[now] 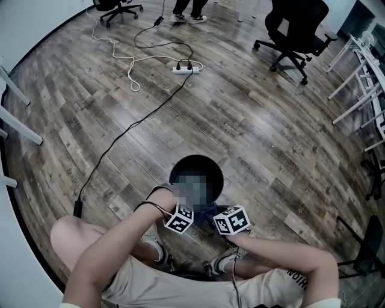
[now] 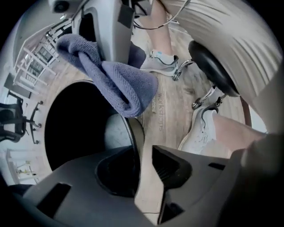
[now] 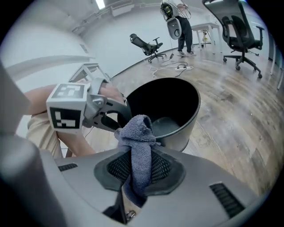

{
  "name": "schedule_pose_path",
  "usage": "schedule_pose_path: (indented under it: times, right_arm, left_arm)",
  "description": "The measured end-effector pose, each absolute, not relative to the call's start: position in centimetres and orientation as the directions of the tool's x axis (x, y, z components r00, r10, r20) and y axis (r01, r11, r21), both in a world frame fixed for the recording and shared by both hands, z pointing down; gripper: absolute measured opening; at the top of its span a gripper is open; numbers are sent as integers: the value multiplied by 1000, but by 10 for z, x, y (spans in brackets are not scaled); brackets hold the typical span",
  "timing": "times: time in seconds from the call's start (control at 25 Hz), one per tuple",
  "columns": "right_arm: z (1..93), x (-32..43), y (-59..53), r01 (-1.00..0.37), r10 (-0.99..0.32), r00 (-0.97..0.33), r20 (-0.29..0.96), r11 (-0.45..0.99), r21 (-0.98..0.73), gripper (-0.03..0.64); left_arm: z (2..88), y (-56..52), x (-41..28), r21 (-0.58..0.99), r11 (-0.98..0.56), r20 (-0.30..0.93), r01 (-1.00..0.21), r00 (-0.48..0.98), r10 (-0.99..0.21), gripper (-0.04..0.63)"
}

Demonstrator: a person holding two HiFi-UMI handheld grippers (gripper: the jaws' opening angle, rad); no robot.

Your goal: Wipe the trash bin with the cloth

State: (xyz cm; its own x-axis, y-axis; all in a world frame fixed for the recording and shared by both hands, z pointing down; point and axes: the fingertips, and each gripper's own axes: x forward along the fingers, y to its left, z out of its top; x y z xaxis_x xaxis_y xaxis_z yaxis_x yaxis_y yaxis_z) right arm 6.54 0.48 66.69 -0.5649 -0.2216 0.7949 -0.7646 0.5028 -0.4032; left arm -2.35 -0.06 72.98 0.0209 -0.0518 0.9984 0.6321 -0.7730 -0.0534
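Observation:
A black round trash bin [image 1: 196, 177] stands on the wood floor just in front of the seated person's knees. My left gripper [image 1: 182, 210] points straight down at the bin's near rim [image 2: 133, 128]; its jaws straddle that rim and stand open, with a gap at each pad. My right gripper [image 1: 227, 218] is shut on a dark blue cloth [image 3: 138, 148], held up beside the near rim. In the left gripper view the cloth [image 2: 116, 84] hangs in a fold over the bin's opening. The bin [image 3: 166, 117] looks empty inside.
A white power strip [image 1: 184, 69] with cables lies on the floor beyond the bin. Black office chairs [image 1: 295, 33] stand at the back, white table legs [image 1: 364, 78] at the right. Another person's feet [image 1: 187, 15] are at the far edge. The wearer's shoes [image 2: 162, 60] rest by the bin.

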Motion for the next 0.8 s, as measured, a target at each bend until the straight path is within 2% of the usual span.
schedule_pose_path:
  times: [0.04,0.08,0.16,0.44,0.68,0.8]
  right_arm:
    - [668,65,2,-772,-220,-564,796,482,-414,81]
    - [672,66,-1,-780,-218,-562,798,462,-423,80]
    - [683,71,-4,-794,-213,-550,808,435,-426,80]
    - [749,90,-15,-827,-253,-492,833,434,-357,80]
    - [816,99,-22,-856,-292,-466,835,388,-342,80]
    - [848,109,-28,-880,-303,-402,864,389,-273,80]
  left_arm:
    - [730,-2,-22,-69,-763,997,643,22,-71,80]
    - [730,-2,-21,-73,-755,997,652,20,-79,48]
    - [730,0,-20,-62,-741,997,669,10,-75,30]
    - [731,3,-11,-57,-772,998,633,11,-64,27]
    - [731,5,2,-63,-835,998,547,16,-65,26]
    - [730,9,9,-55,-872,998,487,23,-50,26]
